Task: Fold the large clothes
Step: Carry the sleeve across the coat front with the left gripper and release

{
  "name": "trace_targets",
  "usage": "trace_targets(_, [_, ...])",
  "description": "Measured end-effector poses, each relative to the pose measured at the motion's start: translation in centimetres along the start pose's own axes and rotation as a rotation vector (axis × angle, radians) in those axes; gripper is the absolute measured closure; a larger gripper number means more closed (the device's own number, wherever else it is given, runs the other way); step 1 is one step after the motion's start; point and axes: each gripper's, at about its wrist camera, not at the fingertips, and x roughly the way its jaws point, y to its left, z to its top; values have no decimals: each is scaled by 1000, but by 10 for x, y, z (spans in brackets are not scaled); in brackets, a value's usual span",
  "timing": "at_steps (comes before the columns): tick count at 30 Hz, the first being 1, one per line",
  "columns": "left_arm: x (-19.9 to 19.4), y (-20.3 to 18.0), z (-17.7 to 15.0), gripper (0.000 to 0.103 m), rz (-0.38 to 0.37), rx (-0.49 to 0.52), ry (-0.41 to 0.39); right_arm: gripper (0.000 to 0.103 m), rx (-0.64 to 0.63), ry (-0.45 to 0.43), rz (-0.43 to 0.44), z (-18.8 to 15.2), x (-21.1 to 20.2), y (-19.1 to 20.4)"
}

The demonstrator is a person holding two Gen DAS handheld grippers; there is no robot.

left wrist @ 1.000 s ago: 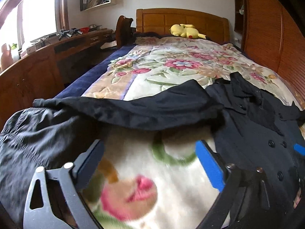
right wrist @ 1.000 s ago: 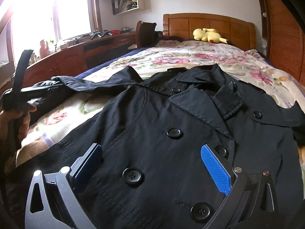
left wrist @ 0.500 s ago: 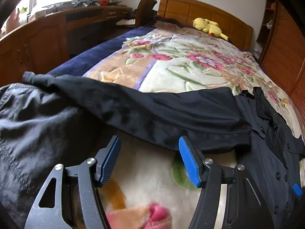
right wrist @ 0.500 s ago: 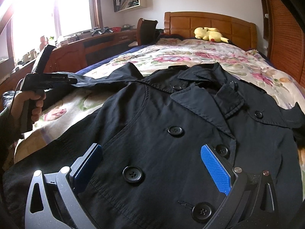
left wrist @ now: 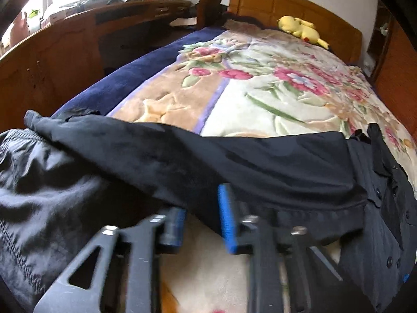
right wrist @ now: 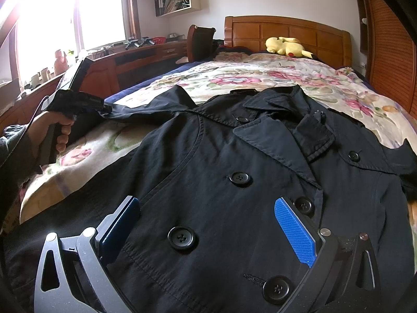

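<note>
One hand (right wrist: 49, 135) at the left edge of the right wrist view holds the left gripper (left wrist: 202, 219) at the outstretched sleeve (left wrist: 208, 161) of the coat (right wrist: 234, 182). Its two blue pads (left wrist: 226, 216) are closing, and the sleeve's lower edge lies between them; whether they yet press the cloth cannot be told through the blur. One black coat lies face up across the near part of the bed (right wrist: 299, 78), collar toward the headboard (right wrist: 286, 34), the sleeve stretched to the left over the floral blanket (left wrist: 260, 99). Seven buttons (right wrist: 181, 238) can be counted on its front in the right wrist view. One further dark garment (left wrist: 39, 195) lies crumpled at the left, just beside the sleeve's cuff. The right gripper (right wrist: 208, 234) hovers over the coat's front with its two jaws standing wide, nothing between the pads but the flat cloth beneath. One yellow plush toy (right wrist: 285, 47) rests by the headboard. One wooden desk (right wrist: 146, 54) runs along the left wall under the window.
</note>
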Motion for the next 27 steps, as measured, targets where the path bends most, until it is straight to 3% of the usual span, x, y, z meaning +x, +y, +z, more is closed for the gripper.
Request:
trace_targets(3, [-15,-9,6,101,-12,45,-53,0,4,0,1,0,0,-1])
trace_targets(6, [-37,-33,18,101,-25,104,-102,0,9,9,3,1,-1,-3])
trace_targets(12, [-104,-121,28,101,-125,267,-205,0,25,-41,-37,3,-33,-18])
trace_targets(20, [-165,-204,-26,101,-239,485,-220,0,19,-48,-129,-25,-90,-48])
trace_targets(27, [-170,-225,-82,101,-257,559,-151,0,44,-41,-177,-37,-124,-56])
